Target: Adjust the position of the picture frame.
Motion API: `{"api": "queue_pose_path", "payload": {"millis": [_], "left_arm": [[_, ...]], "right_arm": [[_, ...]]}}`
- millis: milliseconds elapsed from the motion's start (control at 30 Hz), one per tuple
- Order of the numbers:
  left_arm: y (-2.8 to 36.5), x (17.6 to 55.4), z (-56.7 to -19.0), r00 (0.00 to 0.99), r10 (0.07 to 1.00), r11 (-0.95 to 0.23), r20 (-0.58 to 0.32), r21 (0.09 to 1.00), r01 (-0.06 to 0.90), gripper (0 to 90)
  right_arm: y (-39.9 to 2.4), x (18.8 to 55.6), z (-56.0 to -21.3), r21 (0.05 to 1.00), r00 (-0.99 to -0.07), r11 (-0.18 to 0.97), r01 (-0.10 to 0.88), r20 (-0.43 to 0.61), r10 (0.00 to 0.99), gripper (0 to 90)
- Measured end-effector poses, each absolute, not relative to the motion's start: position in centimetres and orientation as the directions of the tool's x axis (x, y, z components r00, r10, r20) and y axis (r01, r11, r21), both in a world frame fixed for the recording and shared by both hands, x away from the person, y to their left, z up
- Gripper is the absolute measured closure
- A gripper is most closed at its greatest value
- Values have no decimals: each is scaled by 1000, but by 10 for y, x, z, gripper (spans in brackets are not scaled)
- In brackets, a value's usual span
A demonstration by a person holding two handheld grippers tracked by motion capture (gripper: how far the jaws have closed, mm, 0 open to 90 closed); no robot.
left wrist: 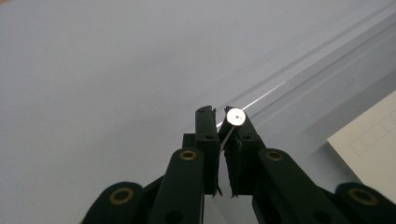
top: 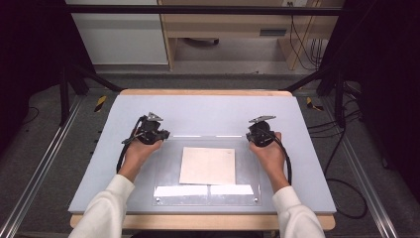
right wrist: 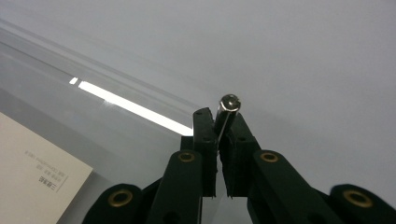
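Both far corners of the clear cover (top: 208, 144) over the paper (top: 207, 165) on the bench (top: 208, 106) are pinched. The left gripper (top: 157, 135) and right gripper (top: 253, 137) have jaws clamped on it. Lifting looks left to do.

Clear glossy acrylic sheet (top: 247, 163); matt paper (top: 207, 165); shiny metal pin (left wrist: 235, 117); matt grey table (top: 208, 109).
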State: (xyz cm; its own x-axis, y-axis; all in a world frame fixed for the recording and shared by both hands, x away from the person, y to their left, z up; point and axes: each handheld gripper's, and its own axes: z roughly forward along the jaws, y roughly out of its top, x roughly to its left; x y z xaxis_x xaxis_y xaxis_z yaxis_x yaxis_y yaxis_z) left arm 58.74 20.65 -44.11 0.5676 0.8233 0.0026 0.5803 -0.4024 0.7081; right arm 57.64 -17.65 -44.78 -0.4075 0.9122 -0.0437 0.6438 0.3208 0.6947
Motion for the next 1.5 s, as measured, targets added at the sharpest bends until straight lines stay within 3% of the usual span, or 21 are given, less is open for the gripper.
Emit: {"api": "queue_pose_path", "payload": {"millis": [400, 1500], "left_arm": [[199, 579, -447, 459, 888, -319, 16, 741, 591, 842], [199, 578, -463, 449, 893, -308, 12, 745, 592, 844]], "right_arm": [[-176, 579, -450, 705, -407, 313, 636, -39, 913, 857], [-179, 577, -469, 728, -402, 281, 626, -8, 916, 855]]}}
